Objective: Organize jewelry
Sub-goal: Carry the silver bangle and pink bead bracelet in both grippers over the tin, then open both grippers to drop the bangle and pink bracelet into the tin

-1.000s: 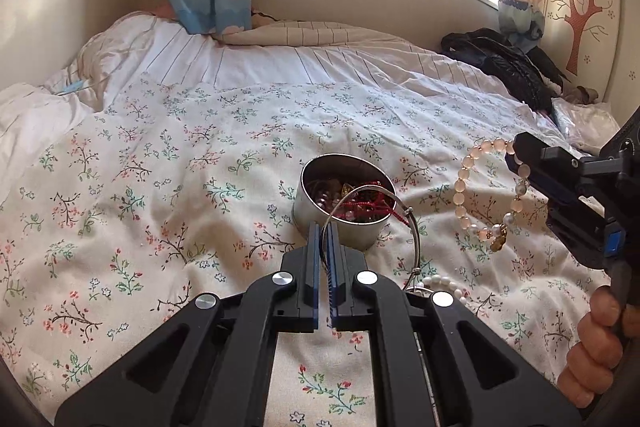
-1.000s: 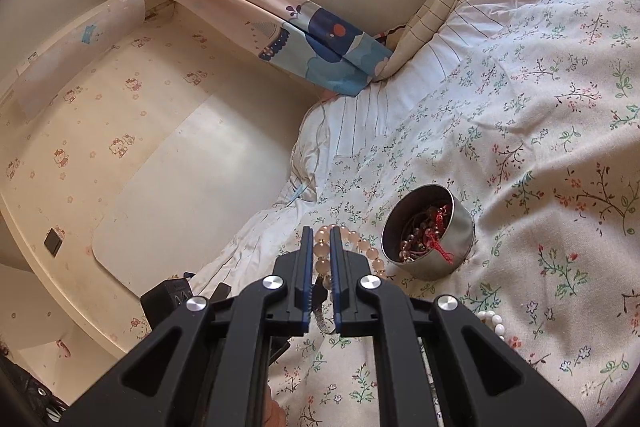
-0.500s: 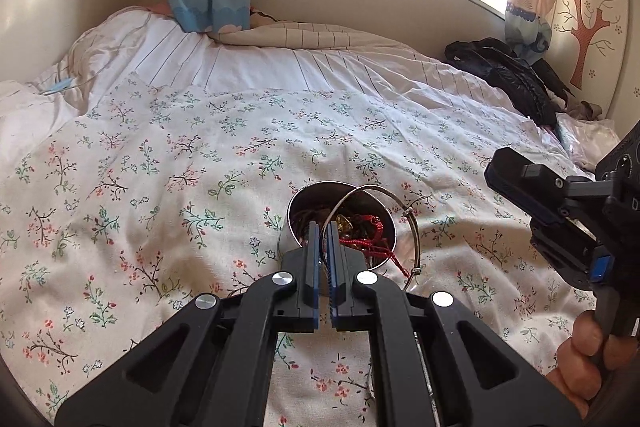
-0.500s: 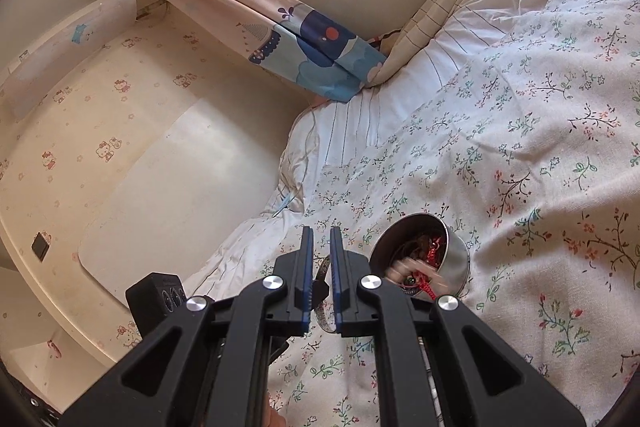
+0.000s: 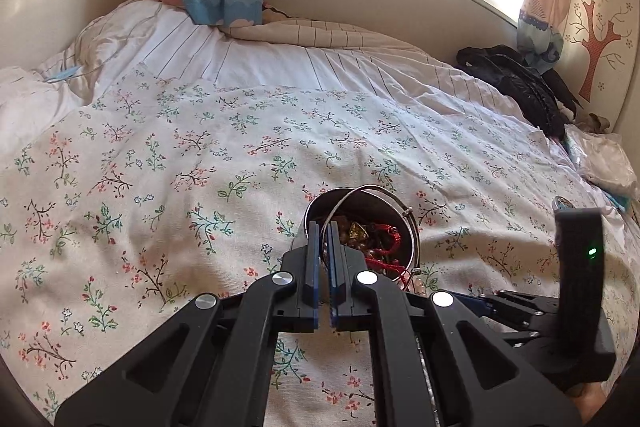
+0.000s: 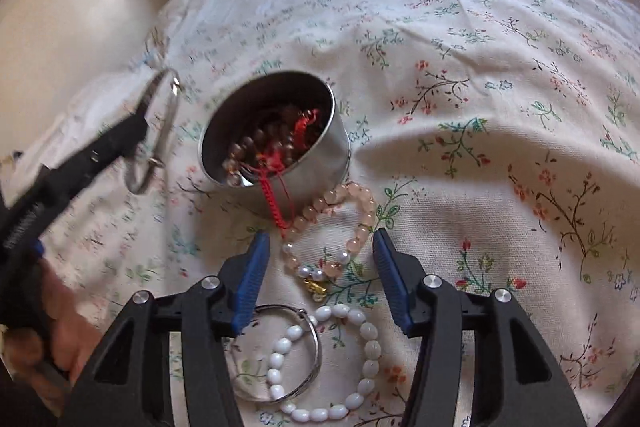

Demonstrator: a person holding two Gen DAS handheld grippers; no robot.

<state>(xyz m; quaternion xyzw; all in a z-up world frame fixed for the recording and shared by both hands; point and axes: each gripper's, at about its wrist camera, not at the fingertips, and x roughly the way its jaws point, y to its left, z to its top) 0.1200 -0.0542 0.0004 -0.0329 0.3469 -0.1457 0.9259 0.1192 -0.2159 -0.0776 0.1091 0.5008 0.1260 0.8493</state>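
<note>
The right claw (image 6: 318,247) points steeply down at the bed (image 6: 500,131), its blue pads spread and opening. The pink bead bracelet (image 6: 340,227) lies on the floral sheet in the gap, touched by neither pad (apparently just let go). It rests against the outer wall of the round metal tin (image 6: 276,139), not inside it, so this item is judged not yet stowed.

The tin sits centre-left in the right wrist view and already holds dark bead strands and a red cord (image 6: 276,187) that trails over its rim onto the sheet. At the lower centre of that view lie 2 more loose pieces: a white bead bracelet (image 6: 360,347) and a silver bangle (image 6: 308,355) overlapping it. All are grouped close to the tin, which keeps transfers short.

The left claw (image 5: 324,239) is pressed together on a thin silver wire bangle (image 5: 384,195), held up at the tin's edge. In the right wrist view this bangle appears at the left, beside the tin, presumably ready to be dropped in.
</note>
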